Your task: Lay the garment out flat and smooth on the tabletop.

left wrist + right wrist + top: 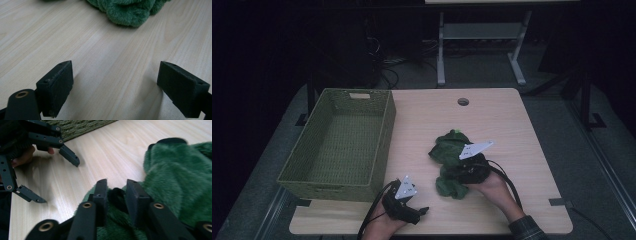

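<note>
A green plush cloth lies crumpled on the middle of the wooden table. My right gripper rests on its near side, held by a hand. In the right gripper view its jaws stand a narrow way apart, open, with a dark fold of the plush lying in the gap. My left gripper sits near the table's front edge, left of the plush. Its jaws are wide open over bare wood, and the plush lies ahead of them. The left gripper also shows across the table in the right gripper view.
A green woven basket stands on the table's left half, with nothing seen inside; its edge shows behind the left gripper. A round cable hole sits near the far edge. Another desk's legs stand beyond.
</note>
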Motion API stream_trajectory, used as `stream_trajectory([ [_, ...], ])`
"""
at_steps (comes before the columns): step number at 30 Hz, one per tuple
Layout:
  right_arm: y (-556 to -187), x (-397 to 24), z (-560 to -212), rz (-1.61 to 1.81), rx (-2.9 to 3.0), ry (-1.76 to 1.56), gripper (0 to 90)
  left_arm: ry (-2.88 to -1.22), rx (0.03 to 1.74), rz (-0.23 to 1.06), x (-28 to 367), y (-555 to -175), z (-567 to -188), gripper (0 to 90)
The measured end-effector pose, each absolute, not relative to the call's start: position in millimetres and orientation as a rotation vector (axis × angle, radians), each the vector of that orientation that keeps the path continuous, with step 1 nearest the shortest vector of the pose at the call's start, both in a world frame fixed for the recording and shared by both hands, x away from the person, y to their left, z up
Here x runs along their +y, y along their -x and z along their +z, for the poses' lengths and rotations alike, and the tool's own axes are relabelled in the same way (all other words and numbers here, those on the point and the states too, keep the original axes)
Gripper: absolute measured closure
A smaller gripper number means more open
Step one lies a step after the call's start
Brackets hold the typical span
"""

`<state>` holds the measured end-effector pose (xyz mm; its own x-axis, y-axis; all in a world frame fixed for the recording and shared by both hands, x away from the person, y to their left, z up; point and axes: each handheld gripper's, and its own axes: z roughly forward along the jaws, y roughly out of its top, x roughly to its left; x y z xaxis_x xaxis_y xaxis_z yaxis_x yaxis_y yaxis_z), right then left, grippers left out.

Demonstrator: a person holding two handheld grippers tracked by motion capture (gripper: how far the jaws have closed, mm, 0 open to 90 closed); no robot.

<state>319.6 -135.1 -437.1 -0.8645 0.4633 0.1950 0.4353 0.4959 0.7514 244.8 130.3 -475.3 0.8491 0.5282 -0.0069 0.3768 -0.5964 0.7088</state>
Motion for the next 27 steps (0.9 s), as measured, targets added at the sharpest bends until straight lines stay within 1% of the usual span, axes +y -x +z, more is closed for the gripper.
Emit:
stream_trajectory([
  [7, -320.4, -146.0, -429.3, 1.352, 2.647, -0.826, 59.6, -2.283, 0.67, 0.22, 125.2, -252.2, -472.3, 14.2],
  [11, -320.0, -150.5, -426.4, 1.349, 2.633, -0.83, 55.5, -2.272, 0.664, 0.23, 121.0, -256.3, -465.8, 14.2],
  [17, -320.2, -161.1, -419.5, 1.385, 2.585, -0.825, 53.0, -2.242, 0.647, 0.239, 117.5, -265.7, -450.8, 19.5],
  [27, -325.4, -177.3, -410.4, 1.37, 2.537, -0.85, 51.3, -2.21, 0.635, 0.257, 113.2, -287.8, -433.2, 25.5],
])
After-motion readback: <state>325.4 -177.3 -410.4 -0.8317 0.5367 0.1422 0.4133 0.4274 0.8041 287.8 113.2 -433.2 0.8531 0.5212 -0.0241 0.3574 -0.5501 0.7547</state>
